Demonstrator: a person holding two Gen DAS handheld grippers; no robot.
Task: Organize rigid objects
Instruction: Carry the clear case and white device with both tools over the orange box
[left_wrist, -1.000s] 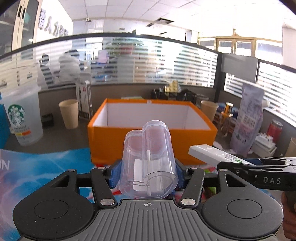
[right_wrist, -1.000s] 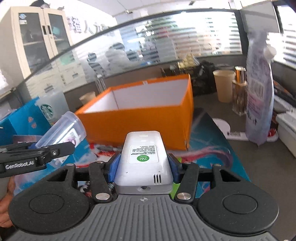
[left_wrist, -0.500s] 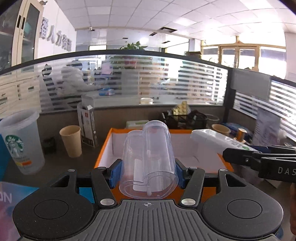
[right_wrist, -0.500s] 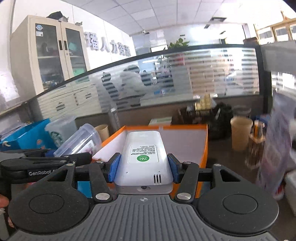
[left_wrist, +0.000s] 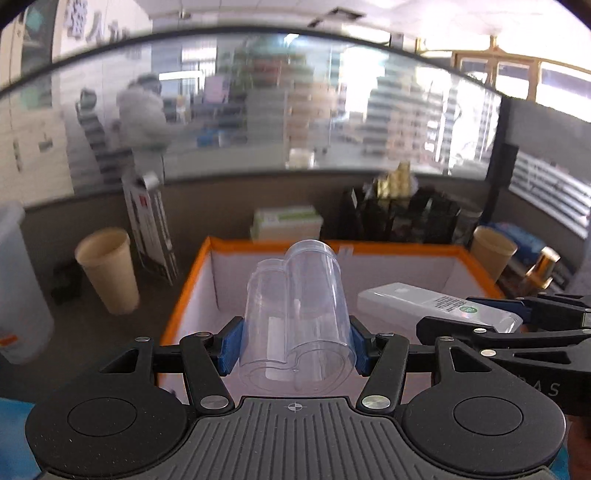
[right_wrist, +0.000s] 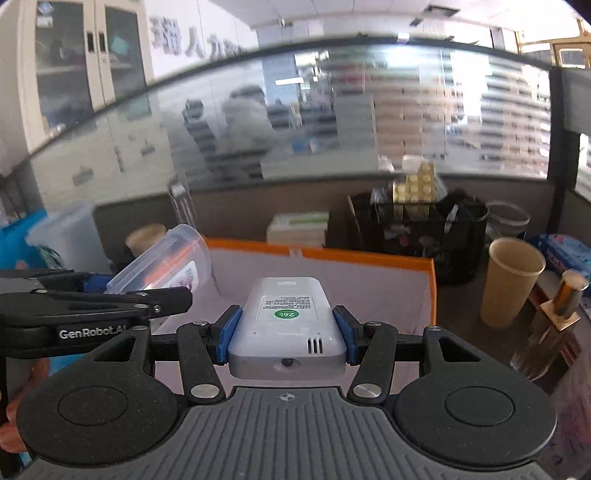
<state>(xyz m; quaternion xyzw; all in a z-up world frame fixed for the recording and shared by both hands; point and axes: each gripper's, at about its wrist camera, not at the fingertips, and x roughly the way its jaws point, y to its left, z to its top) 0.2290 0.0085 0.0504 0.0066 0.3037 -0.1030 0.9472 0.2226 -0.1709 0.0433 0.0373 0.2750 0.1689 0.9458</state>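
Note:
My left gripper (left_wrist: 295, 345) is shut on a clear plastic container (left_wrist: 299, 317) and holds it over the orange box (left_wrist: 207, 254) with white inner walls. My right gripper (right_wrist: 286, 334) is shut on a white remote control (right_wrist: 288, 317) and holds it over the same orange box (right_wrist: 430, 280). In the left wrist view the white remote (left_wrist: 436, 304) and right gripper appear at the right. In the right wrist view the clear container (right_wrist: 166, 266) and left gripper appear at the left.
Paper cups stand left (left_wrist: 109, 269) and right (right_wrist: 511, 280) of the box. A black mesh basket (right_wrist: 417, 236) and a stack of flat boxes (right_wrist: 299, 229) sit behind it. A large translucent cup (left_wrist: 18, 291) stands far left. A gold bottle (right_wrist: 554, 325) stands at right.
Both grippers have risen and moved forward, from in front of the orange box to above its open top. Each keeps its object.

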